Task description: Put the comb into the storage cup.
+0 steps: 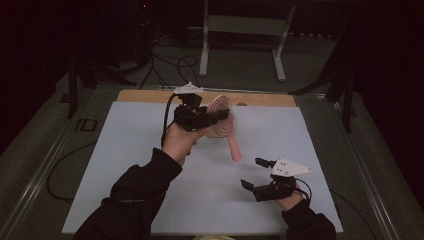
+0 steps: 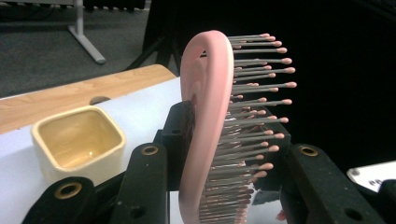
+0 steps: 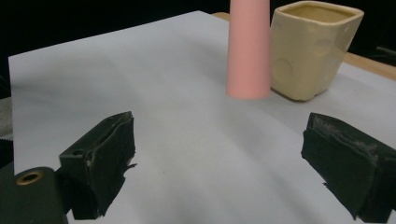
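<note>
gripping one pink hairbrush (image 2: 208,126), left tongs (image 1: 220,116) clamp; right tongs (image 1: 255,173) gape empty; one cup (image 3: 312,49)

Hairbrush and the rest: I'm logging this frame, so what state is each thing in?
Pink hairbrush: lifted off the table, clamped by its head, handle hanging down.
Left gripper: shut on the brush head.
Right gripper: open, nothing between its fingers, low over the white sheet.
Cream cup: upright, empty, standing on the sheet.
</note>
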`<state>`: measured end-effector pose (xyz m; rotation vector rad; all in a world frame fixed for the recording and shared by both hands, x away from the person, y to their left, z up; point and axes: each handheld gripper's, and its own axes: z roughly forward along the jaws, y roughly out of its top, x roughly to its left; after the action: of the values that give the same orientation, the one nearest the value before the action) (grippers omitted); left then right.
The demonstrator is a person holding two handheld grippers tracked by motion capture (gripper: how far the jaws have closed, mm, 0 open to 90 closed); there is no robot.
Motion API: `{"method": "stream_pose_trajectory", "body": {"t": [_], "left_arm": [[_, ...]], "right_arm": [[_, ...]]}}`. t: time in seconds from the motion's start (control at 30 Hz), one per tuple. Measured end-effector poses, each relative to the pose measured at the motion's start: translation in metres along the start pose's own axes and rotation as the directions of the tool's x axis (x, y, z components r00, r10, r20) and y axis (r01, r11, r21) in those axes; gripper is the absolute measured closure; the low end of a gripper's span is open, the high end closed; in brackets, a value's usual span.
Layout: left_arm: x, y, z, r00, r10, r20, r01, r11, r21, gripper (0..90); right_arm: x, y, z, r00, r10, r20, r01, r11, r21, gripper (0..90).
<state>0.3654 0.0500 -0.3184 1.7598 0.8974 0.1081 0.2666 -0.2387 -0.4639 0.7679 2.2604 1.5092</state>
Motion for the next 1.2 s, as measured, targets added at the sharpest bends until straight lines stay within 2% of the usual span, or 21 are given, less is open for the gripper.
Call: {"method": "stream_pose_trajectory", "body": {"t": [0.23,0.47,0.57,0.97,1.2], "left_arm": [[0.009,0.006,-0.004,0.9998,-0.013,-0.016,0.012,0.9998,-0.018,65.0],[0.016,0.017,-0.008,0.9993,-0.005,-0.038,0.004,0.9991,-0.041,65.1],[0.02,0.022,-0.009,0.9993,-0.01,-0.035,0.008,0.9983,-0.058,65.0],[0.032,0.044,-0.011,0.9967,-0.001,-0.082,-0.007,0.9953,-0.097,65.1],[0.042,0.055,-0.011,0.9945,-0.016,-0.104,0.004,0.9933,-0.115,65.1]], "right_arm": [[0.0,-0.002,-0.003,1.0,0.002,-0.004,-0.002,1.0,-0.008,9.3],[-0.001,-0.003,-0.004,0.9999,-0.009,-0.006,0.009,1.0,-0.002,9.3],[-0.001,-0.003,-0.004,0.9999,-0.008,-0.007,0.008,1.0,-0.004,9.3],[-0.002,-0.003,-0.004,1.0,-0.001,-0.003,0.001,1.0,-0.005,9.4],[-0.002,-0.002,-0.004,1.0,0.001,-0.004,-0.001,1.0,-0.01,9.3]]}}
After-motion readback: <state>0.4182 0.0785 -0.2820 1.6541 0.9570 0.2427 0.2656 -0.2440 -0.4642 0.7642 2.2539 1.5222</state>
